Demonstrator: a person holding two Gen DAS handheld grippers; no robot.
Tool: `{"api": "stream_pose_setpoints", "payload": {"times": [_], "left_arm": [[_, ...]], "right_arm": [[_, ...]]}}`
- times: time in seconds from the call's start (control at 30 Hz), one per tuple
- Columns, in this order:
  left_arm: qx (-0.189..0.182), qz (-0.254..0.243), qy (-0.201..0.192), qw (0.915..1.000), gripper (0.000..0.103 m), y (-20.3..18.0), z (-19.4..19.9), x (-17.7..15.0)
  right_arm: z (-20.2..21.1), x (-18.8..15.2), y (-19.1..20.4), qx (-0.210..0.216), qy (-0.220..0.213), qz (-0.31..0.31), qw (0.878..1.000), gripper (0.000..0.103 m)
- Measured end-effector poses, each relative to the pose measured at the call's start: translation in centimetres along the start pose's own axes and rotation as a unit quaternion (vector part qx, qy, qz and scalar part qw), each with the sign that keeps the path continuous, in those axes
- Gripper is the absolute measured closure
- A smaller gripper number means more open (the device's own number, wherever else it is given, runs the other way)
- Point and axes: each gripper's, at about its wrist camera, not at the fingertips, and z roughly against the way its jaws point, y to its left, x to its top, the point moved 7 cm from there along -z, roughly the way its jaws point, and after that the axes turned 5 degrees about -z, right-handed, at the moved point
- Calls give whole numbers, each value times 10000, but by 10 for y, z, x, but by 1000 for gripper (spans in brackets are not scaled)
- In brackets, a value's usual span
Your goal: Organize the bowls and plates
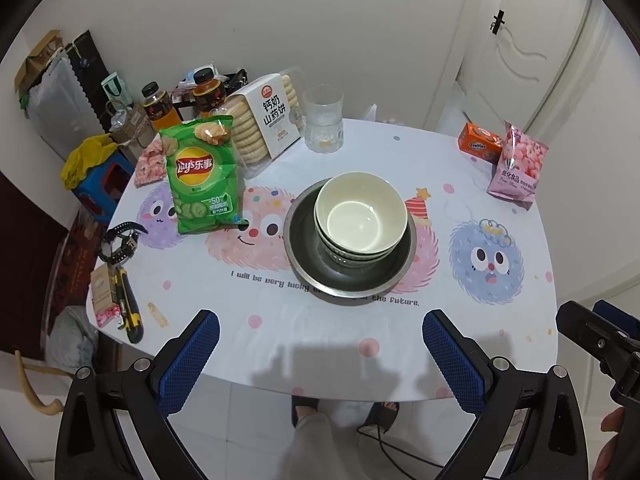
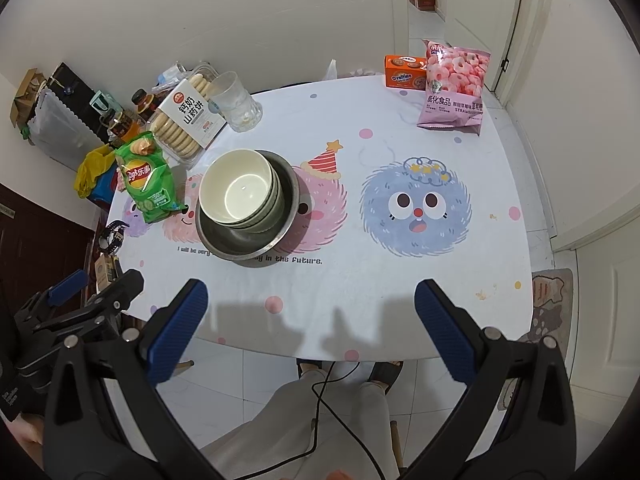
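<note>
The tablecloth is white with pink dots, a line of black lettering and fuzzy cartoon monsters in purple, pink and blue, the pink one under a red striped party hat. On it a grey metal basin carries cream bowls with dark green ribbed outsides. The Lay's chip bag is green with a red-and-yellow logo, the Ovaltine box orange, the strawberry ring snack bag pink, and the gripper pads textured blue on black frames.

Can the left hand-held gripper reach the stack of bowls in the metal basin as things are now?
Probably yes. The left hand-held gripper is open and faces the stack of bowls in the metal basin; only bare tablecloth lies between.
</note>
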Motion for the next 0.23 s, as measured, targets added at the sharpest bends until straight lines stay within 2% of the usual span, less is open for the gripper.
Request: {"api": "stream_pose_setpoints", "payload": {"times": [0.1, 0.17, 0.23], "left_arm": [[21, 3, -161, 9999, 0, 1, 3, 3], [191, -67, -307, 9993, 0, 2, 8, 5], [215, -153, -290, 9992, 0, 0, 8, 5]], "right_arm": [[0, 0, 0, 5, 9, -6, 10000, 0], [0, 0, 0, -2, 6, -12, 10000, 0], [-1, 1, 0, -8, 21, -23, 10000, 0]]}}
